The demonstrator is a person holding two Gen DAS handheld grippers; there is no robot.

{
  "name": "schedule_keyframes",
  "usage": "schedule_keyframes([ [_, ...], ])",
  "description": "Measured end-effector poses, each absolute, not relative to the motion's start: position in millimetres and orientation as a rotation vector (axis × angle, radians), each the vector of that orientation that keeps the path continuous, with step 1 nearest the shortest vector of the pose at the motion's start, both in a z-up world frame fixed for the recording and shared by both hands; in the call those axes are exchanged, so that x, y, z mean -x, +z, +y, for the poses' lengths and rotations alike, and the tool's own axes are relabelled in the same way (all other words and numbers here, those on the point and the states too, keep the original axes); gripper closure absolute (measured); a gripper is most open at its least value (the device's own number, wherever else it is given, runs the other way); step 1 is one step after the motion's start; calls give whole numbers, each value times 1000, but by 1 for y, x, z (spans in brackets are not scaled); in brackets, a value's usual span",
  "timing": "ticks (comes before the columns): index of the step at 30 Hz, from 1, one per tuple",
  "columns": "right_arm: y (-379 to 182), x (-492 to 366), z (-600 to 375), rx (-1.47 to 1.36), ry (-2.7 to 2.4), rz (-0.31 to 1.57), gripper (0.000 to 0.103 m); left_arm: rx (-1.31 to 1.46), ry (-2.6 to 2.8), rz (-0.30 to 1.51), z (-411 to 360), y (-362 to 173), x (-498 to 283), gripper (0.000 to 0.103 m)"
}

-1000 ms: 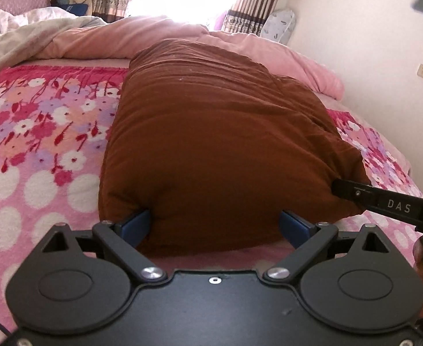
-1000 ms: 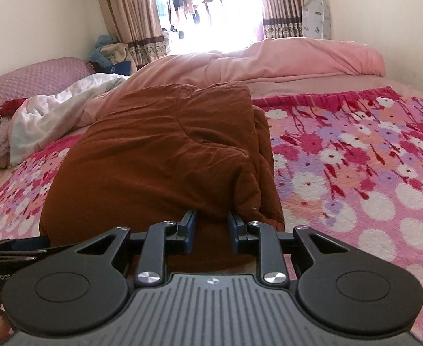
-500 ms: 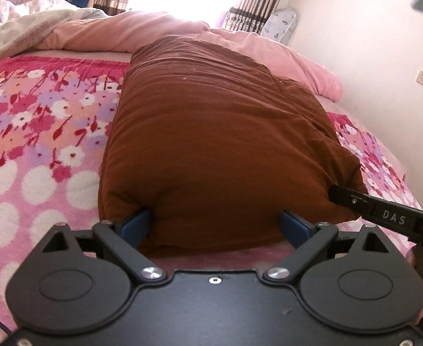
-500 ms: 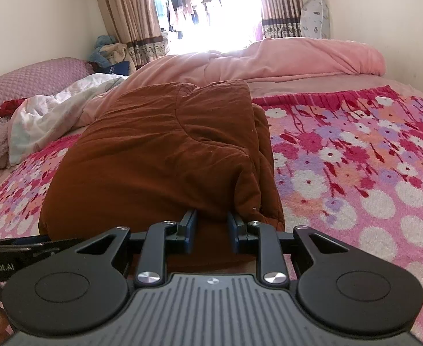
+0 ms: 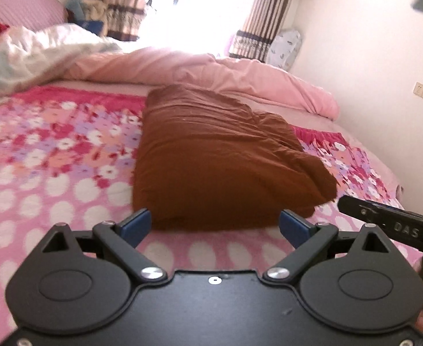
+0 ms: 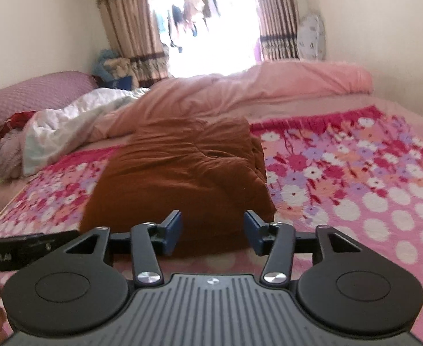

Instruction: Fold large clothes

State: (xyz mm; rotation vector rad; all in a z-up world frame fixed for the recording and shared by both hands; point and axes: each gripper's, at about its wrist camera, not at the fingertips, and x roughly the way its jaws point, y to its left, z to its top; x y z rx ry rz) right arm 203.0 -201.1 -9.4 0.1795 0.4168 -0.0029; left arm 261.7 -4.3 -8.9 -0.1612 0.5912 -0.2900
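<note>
Brown padded garment point(image 5: 220, 158) lies folded into a compact bundle at frame centre on the floral blanket point(image 5: 52, 155), so folding appears essentially complete, with the left gripper point(image 5: 215, 226) spread wide and the right gripper point(image 6: 213, 232) parted, both empty.

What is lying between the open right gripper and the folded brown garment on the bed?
Nothing but a short bare strip of the floral blanket separates the right gripper from the brown garment; the right wrist view shows it.
</note>
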Motion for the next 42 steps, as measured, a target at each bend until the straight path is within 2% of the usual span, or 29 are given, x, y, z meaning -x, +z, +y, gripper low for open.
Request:
schedule_keyframes([
  [1,-7,-190,-198,-170,-5,406,30,158,-277,585,-3,-6,-248,5],
  [3,-5,-165,-192,-144,-24,386,27,138,-244,579,0,-3,-222,5],
  [14,-23,-88,-175,-101,-68,419,27,98,-174,601,13,-18,-136,5],
  [42,-35,-58,-170,-104,-76,426,27,94,-157,613,12,-23,-120,5],
])
